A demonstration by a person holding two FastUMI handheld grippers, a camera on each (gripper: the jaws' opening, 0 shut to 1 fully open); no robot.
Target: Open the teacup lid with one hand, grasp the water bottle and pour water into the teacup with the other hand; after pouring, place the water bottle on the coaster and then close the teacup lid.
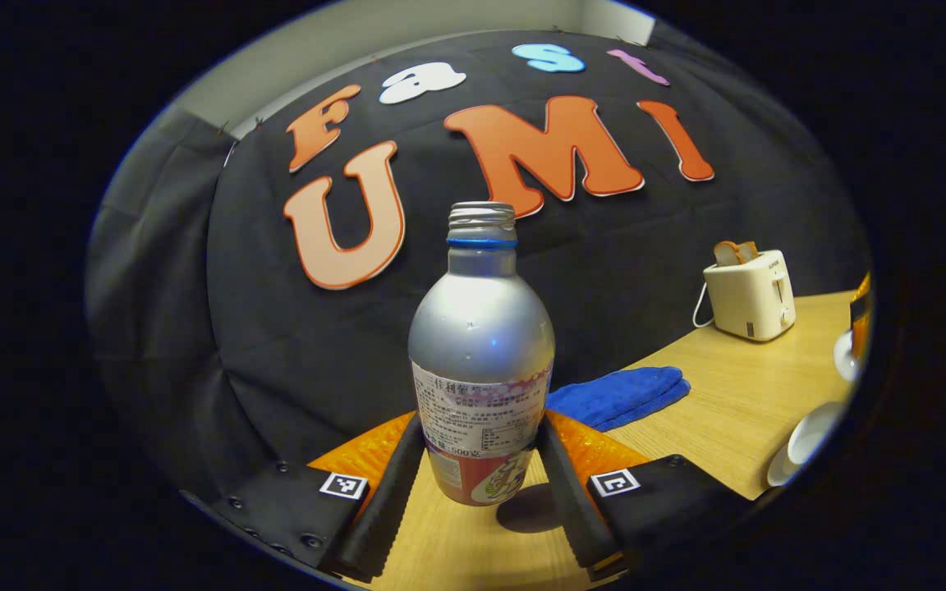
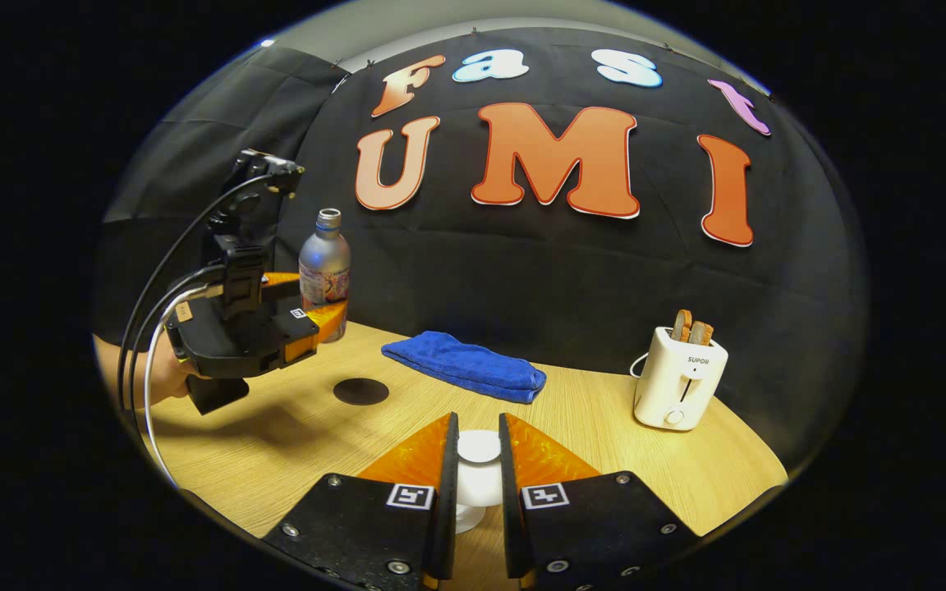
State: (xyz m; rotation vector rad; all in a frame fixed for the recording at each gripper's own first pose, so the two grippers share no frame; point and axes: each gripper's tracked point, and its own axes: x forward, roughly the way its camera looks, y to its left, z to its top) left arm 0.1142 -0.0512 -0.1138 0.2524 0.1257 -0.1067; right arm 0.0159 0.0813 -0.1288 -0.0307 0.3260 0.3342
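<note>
Your left gripper [image 1: 479, 476] is held level and low over the table [image 1: 736, 402], pointing at the back wall. In the right gripper view you see it from the side at the left end of the table [image 2: 321, 322], your hand [image 2: 163, 371] gripping its handle from behind and cables looping off its top. Its fingers [image 1: 387, 484] are spread about as wide as the water bottle [image 1: 481, 353], one along each side of the bottle's lower label. The bottle stands upright between them with its cap off. From these views you cannot tell whether both fingers press on it or merely flank it.

Your right gripper [image 2: 477, 476] also sits level, near the front edge of the table. Its fingers [image 2: 446, 492] are drawn close together with the white lid knob [image 2: 479, 447] of the teacup [image 2: 473, 492] in the narrow gap, both fingers appearing to pinch it.

The round dark coaster [image 2: 360, 391] lies bare on the table between the two grippers, near the folded blue cloth [image 2: 466, 366]. A white toaster [image 2: 680, 380] with bread in its slots stands well apart on the right. In the left gripper view, the teacup's saucer [image 1: 801, 447] shows at the right edge.
</note>
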